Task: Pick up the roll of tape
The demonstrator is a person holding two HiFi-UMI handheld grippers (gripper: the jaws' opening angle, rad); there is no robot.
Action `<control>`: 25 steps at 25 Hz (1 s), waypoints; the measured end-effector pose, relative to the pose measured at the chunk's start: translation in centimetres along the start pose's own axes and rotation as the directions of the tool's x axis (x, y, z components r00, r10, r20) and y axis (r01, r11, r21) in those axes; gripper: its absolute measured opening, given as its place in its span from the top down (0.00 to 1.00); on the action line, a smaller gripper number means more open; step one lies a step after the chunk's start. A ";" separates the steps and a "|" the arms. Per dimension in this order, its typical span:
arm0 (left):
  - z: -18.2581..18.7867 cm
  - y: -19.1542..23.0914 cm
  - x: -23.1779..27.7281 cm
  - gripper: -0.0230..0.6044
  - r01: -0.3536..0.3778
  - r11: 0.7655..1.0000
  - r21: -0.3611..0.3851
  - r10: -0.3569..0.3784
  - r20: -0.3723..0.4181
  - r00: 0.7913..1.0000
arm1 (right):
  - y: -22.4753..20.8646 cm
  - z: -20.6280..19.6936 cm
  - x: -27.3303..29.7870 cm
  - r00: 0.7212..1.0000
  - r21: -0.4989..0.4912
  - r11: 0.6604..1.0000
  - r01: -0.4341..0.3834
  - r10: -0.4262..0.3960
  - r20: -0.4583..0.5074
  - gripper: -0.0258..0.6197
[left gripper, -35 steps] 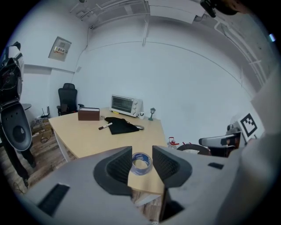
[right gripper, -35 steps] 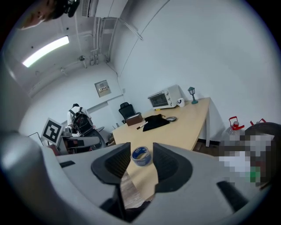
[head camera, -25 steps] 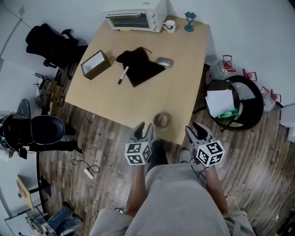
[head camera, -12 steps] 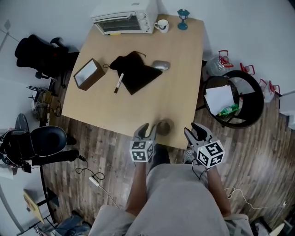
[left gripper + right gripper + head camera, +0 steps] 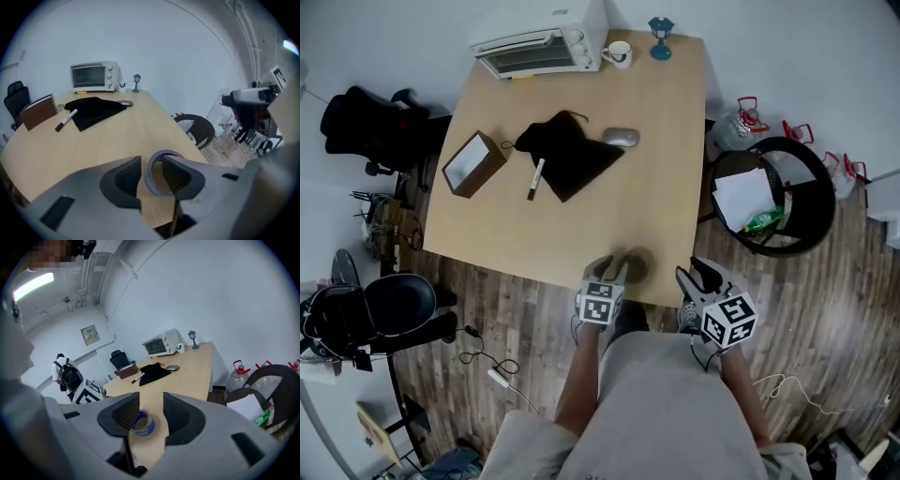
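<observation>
Left hand-held gripper (image 5: 151, 165): jaws a narrow gap apart, set about the near wall of the roll of tape (image 5: 147, 173); one pad outside the ring, the other across its hole; contact with the wall not discernible.
Right hand-held gripper (image 5: 151, 401): jaws apart, holding nothing; held off the near edge of the surface (image 5: 656, 187), pointed toward the roll.
Roll of tape: lying flat at the near edge of the surface, just ahead of the left jaws; blue band round the outside, brown core.
Writing: pale print on the blue band, too small to read; black-and-white square markers on both gripper cubes, patterns only.
Other items: marker pen (image 5: 532, 178) touching the black cloth (image 5: 567, 155); grey mouse (image 5: 620, 138) at the cloth's corner; open brown box (image 5: 473, 164) near the left edge; white toaster oven (image 5: 534, 39) and mug (image 5: 619, 53) at the far edge.
Hidden or unclear: right half of the roll covered by the left gripper's jaw in its own view; roll blurred in the head view.
</observation>
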State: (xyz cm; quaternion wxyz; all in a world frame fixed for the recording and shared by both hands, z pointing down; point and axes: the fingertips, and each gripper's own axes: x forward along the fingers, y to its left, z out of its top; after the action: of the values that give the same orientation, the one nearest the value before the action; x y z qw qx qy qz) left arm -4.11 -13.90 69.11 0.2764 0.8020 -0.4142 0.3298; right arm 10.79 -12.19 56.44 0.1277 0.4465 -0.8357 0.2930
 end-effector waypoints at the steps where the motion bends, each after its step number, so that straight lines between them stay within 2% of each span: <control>1: -0.3 0.1 0.3 0.75 -0.004 1.000 0.026 0.004 -0.022 1.000 | -0.3 0.2 0.0 1.000 0.007 1.000 0.010 -0.010 0.006 0.71; 4: -1.0 0.3 0.9 0.75 -0.002 0.997 0.073 0.007 -0.069 0.998 | -0.9 0.9 0.0 0.999 0.019 0.999 0.033 -0.033 0.025 0.71; 9: -1.5 0.8 2.0 0.75 0.018 0.998 0.064 -0.010 -0.123 0.992 | -1.2 0.7 0.2 0.998 0.035 0.998 0.057 -0.057 0.023 0.71; 15: -2.2 0.6 2.7 0.81 0.037 0.999 0.030 -0.029 -0.224 0.974 | -2.3 0.9 -0.1 0.995 0.061 0.994 0.091 -0.093 0.036 0.71; 21: -2.5 0.3 2.8 0.81 0.045 0.999 -0.013 -0.047 -0.239 0.970 | -2.6 0.7 -0.4 0.993 0.082 0.991 0.110 -0.114 0.042 0.72; 25: -2.3 0.8 3.6 0.86 0.011 0.997 0.070 0.003 -0.204 0.979 | -2.9 0.9 -0.8 0.990 0.085 0.989 0.124 -0.129 0.052 0.72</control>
State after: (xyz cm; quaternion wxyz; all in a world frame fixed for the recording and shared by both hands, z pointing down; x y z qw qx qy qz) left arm -3.90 -14.35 73.41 0.2896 0.7742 -0.3701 0.4241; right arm 13.67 -13.48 56.42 0.1037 0.5117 -0.7963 0.3055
